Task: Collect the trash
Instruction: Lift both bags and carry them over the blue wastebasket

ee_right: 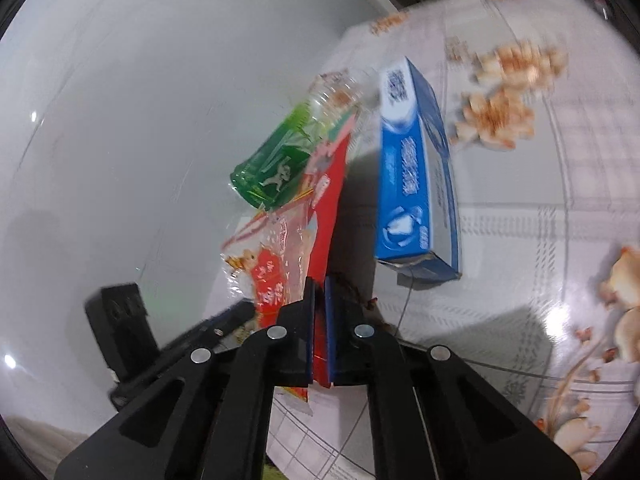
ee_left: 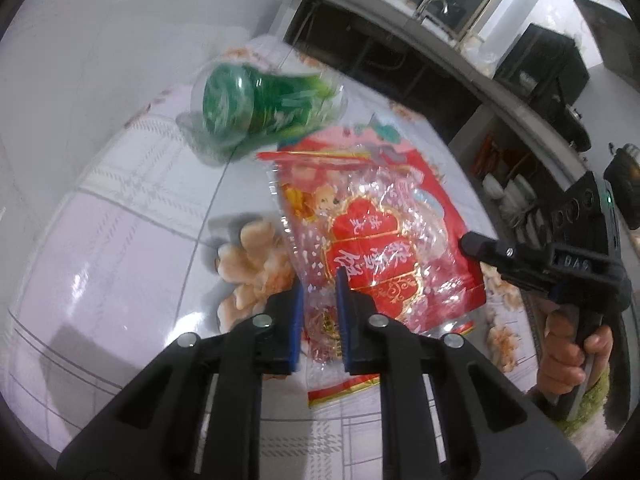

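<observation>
A crinkled red and clear plastic bag (ee_left: 380, 240) hangs over the floral table (ee_left: 120, 260), held from two sides. My left gripper (ee_left: 320, 312) is shut on its near edge, with crumpled film between the blue pads. My right gripper (ee_right: 319, 320) is shut on the bag's red edge (ee_right: 326, 216); in the left wrist view it (ee_left: 474, 246) reaches in from the right, held by a hand (ee_left: 572, 360). A clear bottle with a green label (ee_left: 260, 112) lies on its side beyond the bag, and shows again in the right wrist view (ee_right: 276, 164).
A blue toothpaste box (ee_right: 416, 176) lies on the table (ee_right: 520, 240) right of the bag. The left gripper's black housing (ee_right: 120, 320) sits low on the left. Beyond the table's far edge runs a grey kitchen counter (ee_left: 440, 36) with a sink tap, shelves of bowls (ee_left: 512, 192) and a black appliance (ee_left: 548, 64).
</observation>
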`<control>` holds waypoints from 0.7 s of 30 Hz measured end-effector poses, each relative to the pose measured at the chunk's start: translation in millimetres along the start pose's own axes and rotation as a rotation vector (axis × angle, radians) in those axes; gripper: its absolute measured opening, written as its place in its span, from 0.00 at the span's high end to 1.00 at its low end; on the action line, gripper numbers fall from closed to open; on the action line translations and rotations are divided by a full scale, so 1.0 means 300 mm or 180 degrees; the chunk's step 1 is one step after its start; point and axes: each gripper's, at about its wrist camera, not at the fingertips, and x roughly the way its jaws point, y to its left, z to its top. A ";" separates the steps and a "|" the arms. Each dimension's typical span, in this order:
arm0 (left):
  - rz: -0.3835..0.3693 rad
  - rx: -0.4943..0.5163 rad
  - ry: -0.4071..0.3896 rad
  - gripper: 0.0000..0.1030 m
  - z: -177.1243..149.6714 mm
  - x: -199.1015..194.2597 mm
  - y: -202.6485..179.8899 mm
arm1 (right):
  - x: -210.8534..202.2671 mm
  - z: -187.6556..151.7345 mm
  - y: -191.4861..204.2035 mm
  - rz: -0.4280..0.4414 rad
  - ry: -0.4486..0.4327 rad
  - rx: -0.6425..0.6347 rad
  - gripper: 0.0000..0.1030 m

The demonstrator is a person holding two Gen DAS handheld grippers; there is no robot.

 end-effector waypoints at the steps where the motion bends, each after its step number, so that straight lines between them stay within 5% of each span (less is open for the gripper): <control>1: -0.0032 -0.0007 -0.0036 0.91 0.008 -0.014 0.000 | -0.011 -0.003 0.020 -0.0062 -0.0045 -0.0074 0.96; 16: -0.0321 -0.0101 -0.0322 0.99 0.070 -0.147 0.001 | -0.301 0.008 0.119 -0.0349 -0.0760 -0.0446 0.98; 21: -0.0376 -0.0035 -0.0365 0.99 0.068 -0.161 -0.031 | -0.350 -0.010 0.110 -0.0356 -0.0806 -0.0447 0.98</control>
